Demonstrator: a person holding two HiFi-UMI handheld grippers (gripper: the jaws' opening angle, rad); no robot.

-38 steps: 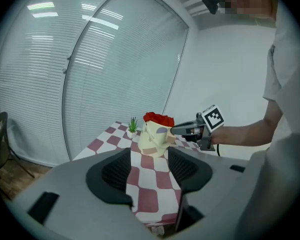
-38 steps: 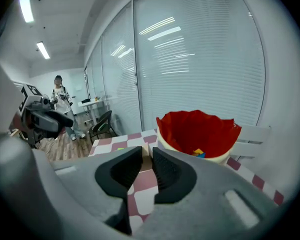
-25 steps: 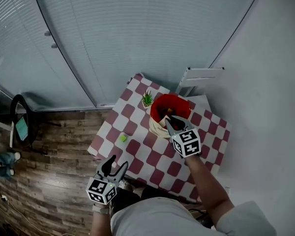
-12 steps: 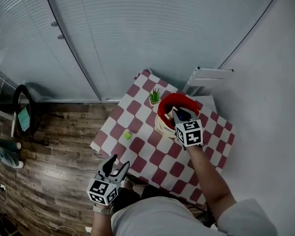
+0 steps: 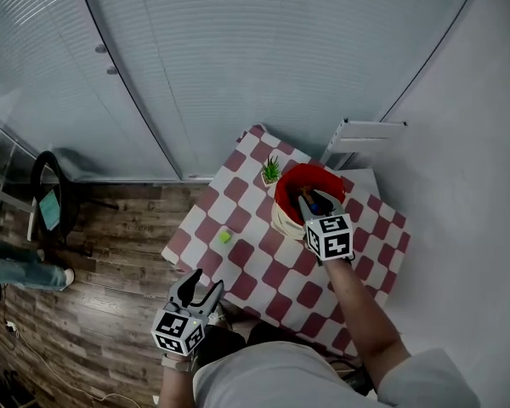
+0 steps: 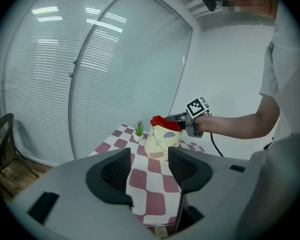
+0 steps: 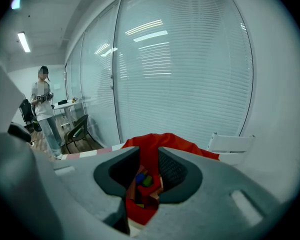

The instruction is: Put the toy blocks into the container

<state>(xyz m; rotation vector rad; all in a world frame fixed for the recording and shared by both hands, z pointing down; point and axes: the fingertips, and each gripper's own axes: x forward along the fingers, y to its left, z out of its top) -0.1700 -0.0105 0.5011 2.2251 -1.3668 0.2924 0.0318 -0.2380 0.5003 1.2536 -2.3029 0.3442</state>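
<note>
A cream container with a red lining (image 5: pixel 303 192) stands at the far side of the checkered table (image 5: pixel 255 266). My right gripper (image 5: pixel 313 204) hangs over its mouth; in the right gripper view the gripper (image 7: pixel 150 156) is open with nothing between its fingers. Below it blue, green and red blocks (image 7: pixel 144 180) lie inside the container (image 7: pixel 162 140). One green block (image 5: pixel 225 237) lies on the cloth toward the left edge. My left gripper (image 5: pixel 195 291) is open and empty, held low off the table's near left corner. From it the container (image 6: pixel 161 135) shows ahead.
A small potted plant (image 5: pixel 272 170) stands just left of the container. A white folding frame (image 5: pixel 363 134) leans by the wall behind the table. A black chair (image 5: pixel 48 195) is on the wooden floor at left. A person (image 7: pixel 44 111) stands far off behind the glass.
My right gripper has moved from the container's near rim to over its mouth. The left gripper has stayed where it was. The head view has shifted slightly.
</note>
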